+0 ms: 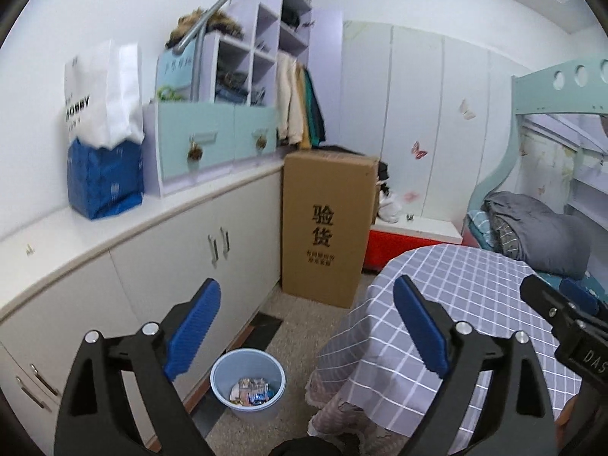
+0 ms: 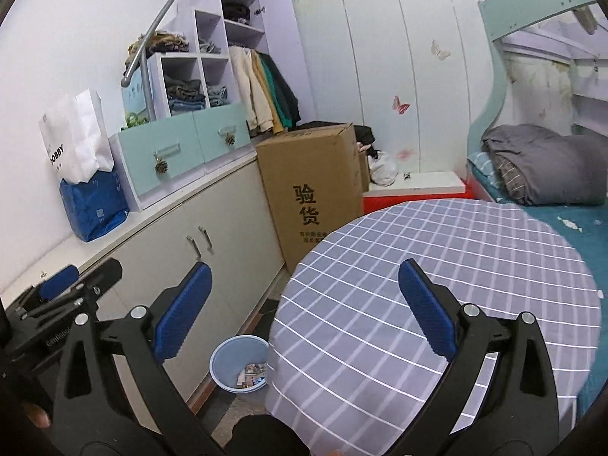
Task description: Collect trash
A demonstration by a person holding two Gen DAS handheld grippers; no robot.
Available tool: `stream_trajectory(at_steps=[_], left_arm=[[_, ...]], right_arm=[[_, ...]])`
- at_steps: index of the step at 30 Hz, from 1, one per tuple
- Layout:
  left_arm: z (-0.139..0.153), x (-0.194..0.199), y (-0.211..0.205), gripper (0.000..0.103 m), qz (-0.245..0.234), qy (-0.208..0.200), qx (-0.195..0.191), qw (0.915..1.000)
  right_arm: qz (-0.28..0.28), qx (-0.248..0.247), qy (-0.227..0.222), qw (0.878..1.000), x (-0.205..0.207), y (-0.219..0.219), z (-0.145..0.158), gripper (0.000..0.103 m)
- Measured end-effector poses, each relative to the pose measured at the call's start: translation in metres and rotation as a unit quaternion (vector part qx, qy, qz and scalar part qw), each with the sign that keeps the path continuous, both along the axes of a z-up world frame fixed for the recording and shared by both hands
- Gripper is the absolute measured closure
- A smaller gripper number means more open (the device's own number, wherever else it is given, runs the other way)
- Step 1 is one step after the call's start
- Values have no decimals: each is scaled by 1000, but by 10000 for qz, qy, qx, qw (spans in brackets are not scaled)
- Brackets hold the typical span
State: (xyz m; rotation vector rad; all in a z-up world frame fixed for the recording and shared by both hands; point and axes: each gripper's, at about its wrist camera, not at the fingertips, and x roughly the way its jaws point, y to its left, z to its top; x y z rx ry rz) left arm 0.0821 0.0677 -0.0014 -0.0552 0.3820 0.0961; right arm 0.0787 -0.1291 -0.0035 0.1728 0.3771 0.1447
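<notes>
I see both my left gripper (image 1: pixel 307 326) and right gripper (image 2: pixel 304 307) spread wide and empty, the bin (image 1: pixel 247 382) with trash (image 1: pixel 250 393) at bottom centre.

A tall cardboard box (image 2: pixel 311 190) printed with dark characters stands on the floor against the end of the white cabinets (image 2: pixel 212 243), beside a round table's checked cloth (image 2: pixel 456 266) (grey-lilac, white lines), a grey blanket (image 2: pixel 543 163) heaped on the bed beyond.
</notes>
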Motion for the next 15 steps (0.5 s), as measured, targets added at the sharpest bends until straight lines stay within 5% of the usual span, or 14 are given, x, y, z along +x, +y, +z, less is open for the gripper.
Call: stream_trajectory(at_steps=[15], left_arm=[[36,-65,-48,9,-479,-470,-233,9975]], right_arm=[[-527,-203,-571,9968,-92,-43,25,6]])
